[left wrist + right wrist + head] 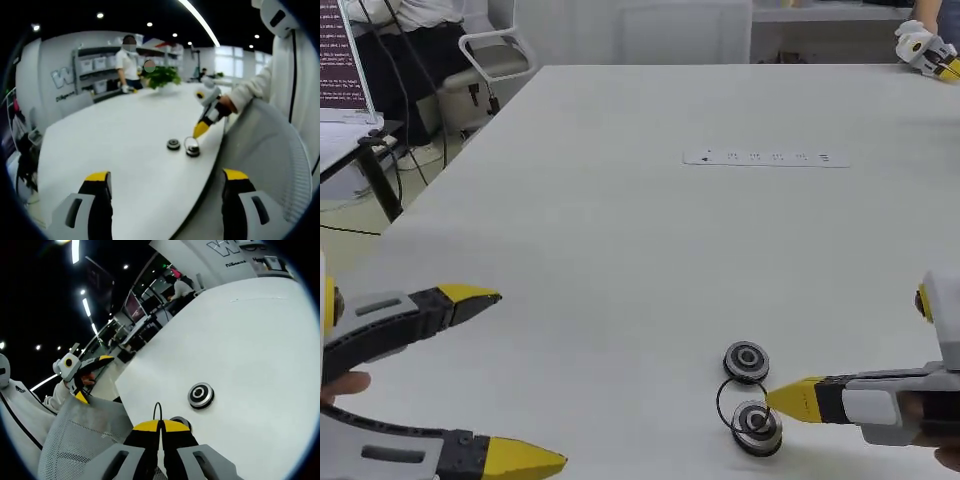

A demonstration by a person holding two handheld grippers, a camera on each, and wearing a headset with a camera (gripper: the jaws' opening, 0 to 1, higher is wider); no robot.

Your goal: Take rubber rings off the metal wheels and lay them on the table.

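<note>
The right tongs (778, 399) are pinched shut on a rubber ring (719, 400) beside a metal wheel (757, 424) at the counter's (620, 200) near edge. The left tongs (532, 380) gape wide, empty.

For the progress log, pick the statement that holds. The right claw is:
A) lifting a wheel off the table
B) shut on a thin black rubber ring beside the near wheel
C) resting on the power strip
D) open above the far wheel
B: the right claw has its yellow tips pressed together on the rubber ring, right beside the near wheel, which lies on the table.
</note>
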